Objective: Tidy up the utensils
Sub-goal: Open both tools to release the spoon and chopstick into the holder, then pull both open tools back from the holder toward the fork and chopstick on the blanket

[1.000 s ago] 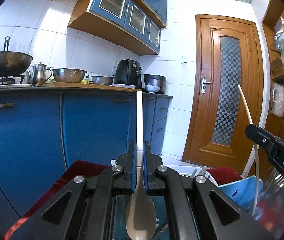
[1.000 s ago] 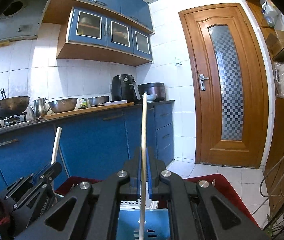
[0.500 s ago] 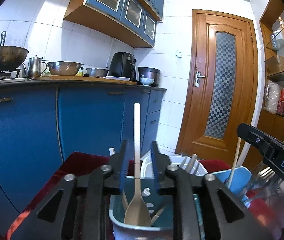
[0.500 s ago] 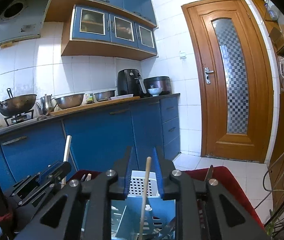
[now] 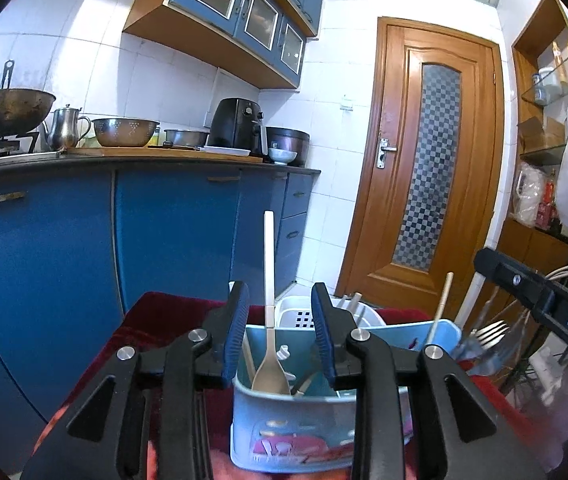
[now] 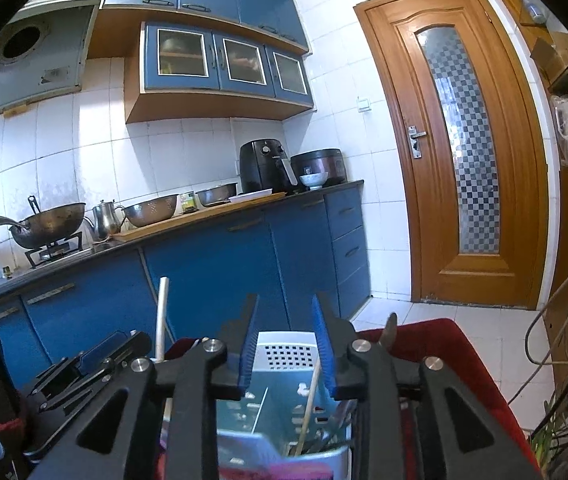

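Over the blue caddy (image 5: 244,432): both grippers, left gripper (image 5: 280,336) and right gripper (image 6: 286,344), stand apart, holding nothing.
Wooden spoon (image 5: 269,320) appears light, rigid; grip mid-handle, above the bowl.

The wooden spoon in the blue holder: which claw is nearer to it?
Left. The left claw is open around the wooden spoon in the blue holder. The right claw is open beside it, around a thin stick.
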A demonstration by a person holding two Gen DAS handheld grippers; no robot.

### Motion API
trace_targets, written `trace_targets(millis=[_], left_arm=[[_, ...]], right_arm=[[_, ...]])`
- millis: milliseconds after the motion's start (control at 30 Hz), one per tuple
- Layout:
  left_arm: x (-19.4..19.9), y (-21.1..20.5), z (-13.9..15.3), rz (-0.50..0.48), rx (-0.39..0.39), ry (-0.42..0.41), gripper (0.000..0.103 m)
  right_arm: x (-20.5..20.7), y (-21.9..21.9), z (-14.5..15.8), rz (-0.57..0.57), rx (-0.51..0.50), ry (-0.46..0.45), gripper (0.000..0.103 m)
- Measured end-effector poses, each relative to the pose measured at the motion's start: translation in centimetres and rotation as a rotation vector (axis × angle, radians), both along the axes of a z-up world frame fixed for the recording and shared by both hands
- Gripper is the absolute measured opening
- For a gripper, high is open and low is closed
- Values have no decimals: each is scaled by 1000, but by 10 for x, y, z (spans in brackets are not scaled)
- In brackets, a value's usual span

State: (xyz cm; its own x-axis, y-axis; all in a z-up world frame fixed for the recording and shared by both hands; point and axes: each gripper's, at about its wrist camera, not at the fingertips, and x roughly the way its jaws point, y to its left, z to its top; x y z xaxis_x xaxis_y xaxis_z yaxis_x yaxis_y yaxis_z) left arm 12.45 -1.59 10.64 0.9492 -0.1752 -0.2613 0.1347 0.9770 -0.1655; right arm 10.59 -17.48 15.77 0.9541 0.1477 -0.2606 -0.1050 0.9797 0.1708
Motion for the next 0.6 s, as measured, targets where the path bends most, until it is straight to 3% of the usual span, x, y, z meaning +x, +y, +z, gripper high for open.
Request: trace_targets(millis=[300,600], left_arm=[[-42,11,19,-33,-19,27,32],[-88,17,28,-46,8,51,33]], right_arm=[[-35,1,6,39,31,74,31],[-70,17,3,67,-9,161,32]])
